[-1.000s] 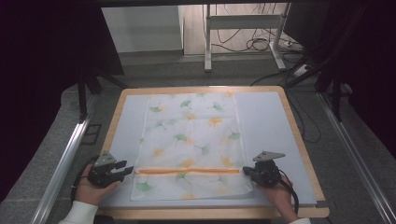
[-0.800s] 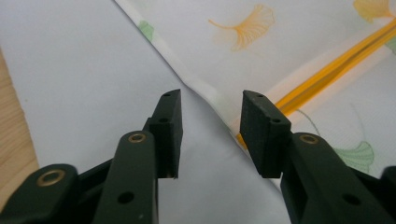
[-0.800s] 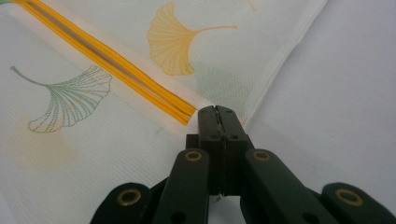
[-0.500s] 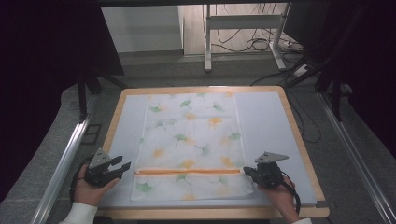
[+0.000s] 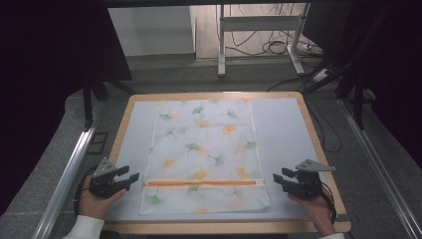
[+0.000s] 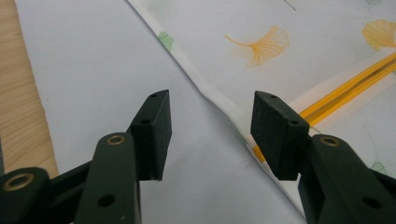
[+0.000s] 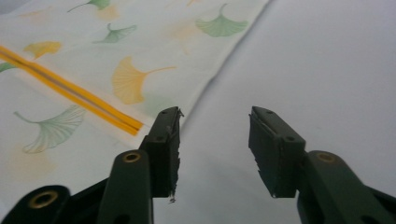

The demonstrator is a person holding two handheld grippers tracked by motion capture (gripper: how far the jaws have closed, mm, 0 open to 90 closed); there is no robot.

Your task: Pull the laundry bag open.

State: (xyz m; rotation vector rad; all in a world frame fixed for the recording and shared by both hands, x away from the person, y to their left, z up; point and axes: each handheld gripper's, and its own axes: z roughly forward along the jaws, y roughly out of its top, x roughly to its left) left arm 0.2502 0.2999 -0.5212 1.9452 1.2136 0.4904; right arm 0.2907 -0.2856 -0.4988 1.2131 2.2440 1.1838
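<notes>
High view: one leaf-printed cloth with an orange stripe, lying flat and smooth on the pale mat between the two tools; left gripper just off its left edge and right gripper just off its right edge, both level with the stripe, jaws apart, nothing held.

Left gripper view: jaws wide and empty over bare mat, cloth edge running ahead and under the right-hand jaw.

Right gripper view: jaws wide and empty, cloth edge beside the left-hand jaw; judged stage: cloth laid out, no grasp or fold begun.
</notes>
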